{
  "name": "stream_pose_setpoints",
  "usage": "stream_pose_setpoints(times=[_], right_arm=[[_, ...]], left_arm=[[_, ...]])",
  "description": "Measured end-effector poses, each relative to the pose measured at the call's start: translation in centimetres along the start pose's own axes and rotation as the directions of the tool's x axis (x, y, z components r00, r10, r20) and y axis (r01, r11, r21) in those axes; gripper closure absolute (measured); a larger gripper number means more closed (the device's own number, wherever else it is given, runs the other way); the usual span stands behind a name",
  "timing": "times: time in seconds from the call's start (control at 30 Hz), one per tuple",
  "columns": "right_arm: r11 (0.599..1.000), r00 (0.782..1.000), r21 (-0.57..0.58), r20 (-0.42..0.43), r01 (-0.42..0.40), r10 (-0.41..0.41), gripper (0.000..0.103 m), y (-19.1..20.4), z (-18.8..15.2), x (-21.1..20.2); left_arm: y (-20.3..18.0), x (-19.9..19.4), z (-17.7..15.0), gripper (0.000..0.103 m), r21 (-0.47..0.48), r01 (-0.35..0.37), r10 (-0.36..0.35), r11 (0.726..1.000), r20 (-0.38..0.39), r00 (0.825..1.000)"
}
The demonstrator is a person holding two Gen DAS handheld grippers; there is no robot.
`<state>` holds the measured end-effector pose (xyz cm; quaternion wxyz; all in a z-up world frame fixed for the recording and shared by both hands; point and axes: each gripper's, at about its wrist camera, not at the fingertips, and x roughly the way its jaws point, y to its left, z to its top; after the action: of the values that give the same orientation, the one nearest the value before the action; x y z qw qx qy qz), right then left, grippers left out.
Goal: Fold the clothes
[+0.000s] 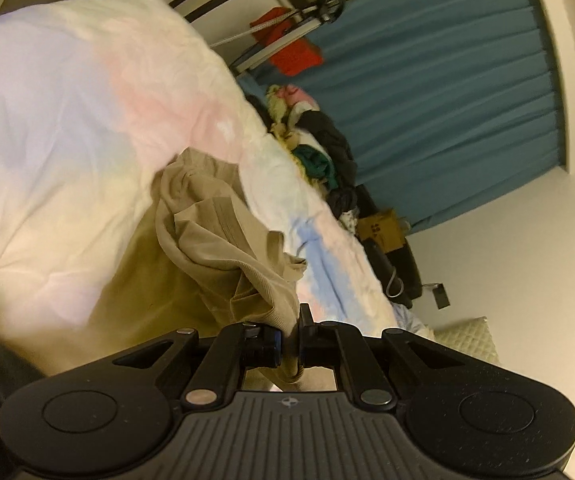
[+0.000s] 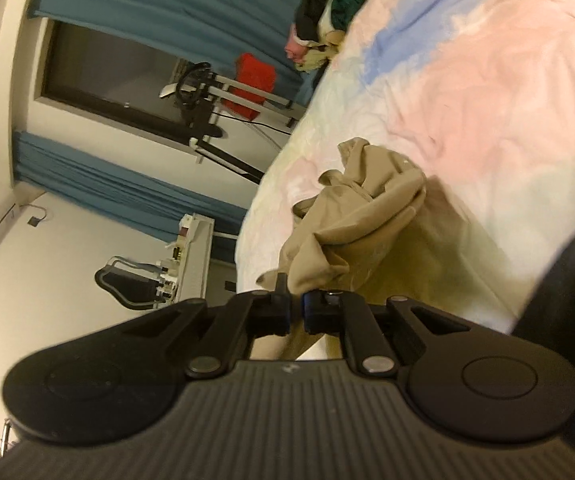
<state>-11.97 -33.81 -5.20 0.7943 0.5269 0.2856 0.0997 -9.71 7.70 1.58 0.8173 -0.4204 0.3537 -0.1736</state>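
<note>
Both hand-held grippers (left point(image 1: 291, 332), right point(image 2: 295, 300)) clamp beige garment point(image 1: 223, 240) w/ cloth bunched.

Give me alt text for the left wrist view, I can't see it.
The left gripper is shut on a bunched beige garment lifted over a pastel tie-dye bedspread. A pile of clothes sits at the bed's far edge, before blue curtains.

Both wrist views tilted, close over pastel bedspread point(image 1: 47, 140), facing blue curtain point(image 1: 447, 92). Shared: beige garment point(image 1: 223, 240), clothes pile point(image 2: 335, 4), red cloth point(image 2: 253, 84).
</note>
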Motion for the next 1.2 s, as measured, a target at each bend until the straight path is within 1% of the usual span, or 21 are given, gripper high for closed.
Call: stream_pose_setpoints(times=[0.1, 0.17, 0.27, 0.33, 0.47, 0.53, 0.6, 0.77, 0.9, 1.0, 1.03, 1.07, 1.1, 1.13, 1.17, 1.2], right_arm=[[1.000, 1.000, 0.000, -0.011, 0.012, -0.012, 0.094, 0.2, 0.5, 0.9], [1.000, 1.000, 0.004, -0.010, 0.018, -0.017, 0.093, 0.8, 1.6, 2.3], [0.999, 0.999, 0.013, -0.001, 0.034, -0.034, 0.092, 2.3, 3.9, 5.5], [0.999, 0.999, 0.020, 0.006, 0.045, -0.045, 0.092, 3.2, 5.6, 7.8], [0.996, 0.996, 0.046, 0.037, 0.081, -0.083, 0.092, 3.8, 8.9, 13.0], [0.993, 0.994, 0.066, 0.038, 0.098, -0.101, 0.092, 3.1, 10.0, 15.3], [0.988, 0.993, 0.110, 0.034, 0.105, -0.109, 0.092, 1.7, 10.9, 17.1], [0.983, 0.992, 0.136, 0.003, 0.127, -0.128, 0.092, -2.3, 12.0, 21.2], [0.979, 0.994, 0.173, -0.034, 0.110, -0.105, 0.090, -5.1, 12.6, 23.4], [0.979, 0.995, 0.183, -0.063, 0.086, -0.076, 0.090, -5.8, 12.9, 24.1], [0.980, 0.995, 0.183, -0.070, 0.077, -0.065, 0.085, -5.8, 12.9, 24.2], [0.983, 0.996, 0.171, -0.074, 0.065, -0.053, 0.079, -5.6, 12.8, 24.2], [0.988, 0.996, 0.146, -0.079, 0.046, -0.035, 0.062, -5.4, 12.6, 24.2], [0.992, 0.996, 0.125, -0.084, 0.025, -0.014, 0.050, -5.2, 12.5, 24.2], [0.993, 0.996, 0.114, -0.086, 0.008, 0.001, 0.045, -5.0, 12.3, 24.2], [0.995, 0.996, 0.101, -0.089, -0.004, 0.013, 0.038, -4.7, 12.1, 24.1]], left_arm=[[-0.5, 2.6, 2.7, 0.095, -0.015, -0.025, 0.025, 1.000, 0.000, 1.000], [-0.8, 4.4, 4.5, 0.095, -0.025, -0.042, 0.042, 0.999, 0.000, 0.999], [-1.2, 7.1, 7.3, 0.095, -0.041, -0.066, 0.066, 0.997, -0.001, 0.998], [-1.5, 9.3, 9.2, 0.095, -0.041, -0.098, 0.098, 0.994, 0.000, 0.995], [-1.1, 14.2, 12.7, 0.094, -0.036, -0.154, 0.154, 0.987, -0.007, 0.988], [-0.5, 16.1, 13.7, 0.094, -0.018, -0.162, 0.162, 0.987, -0.018, 0.987], [0.1, 17.8, 14.4, 0.094, 0.000, -0.168, 0.168, 0.986, -0.028, 0.985], [2.4, 21.2, 15.0, 0.093, 0.045, -0.159, 0.161, 0.986, -0.040, 0.986], [4.0, 22.5, 15.6, 0.091, 0.053, -0.119, 0.122, 0.991, -0.055, 0.991], [4.6, 22.7, 16.1, 0.088, 0.054, -0.092, 0.096, 0.994, -0.077, 0.992], [4.6, 22.8, 16.2, 0.085, 0.063, -0.084, 0.089, 0.994, -0.085, 0.992], [4.4, 22.7, 16.3, 0.082, 0.083, -0.079, 0.086, 0.993, -0.090, 0.992], [4.2, 22.6, 16.3, 0.077, 0.104, -0.076, 0.086, 0.992, -0.090, 0.992], [3.9, 22.5, 16.2, 0.067, 0.124, -0.072, 0.083, 0.990, -0.089, 0.993], [3.7, 22.3, 16.0, 0.060, 0.142, -0.066, 0.078, 0.988, -0.086, 0.993], [3.4, 22.1, 15.8, 0.042, 0.165, -0.060, 0.074, 0.984, -0.078, 0.994]])
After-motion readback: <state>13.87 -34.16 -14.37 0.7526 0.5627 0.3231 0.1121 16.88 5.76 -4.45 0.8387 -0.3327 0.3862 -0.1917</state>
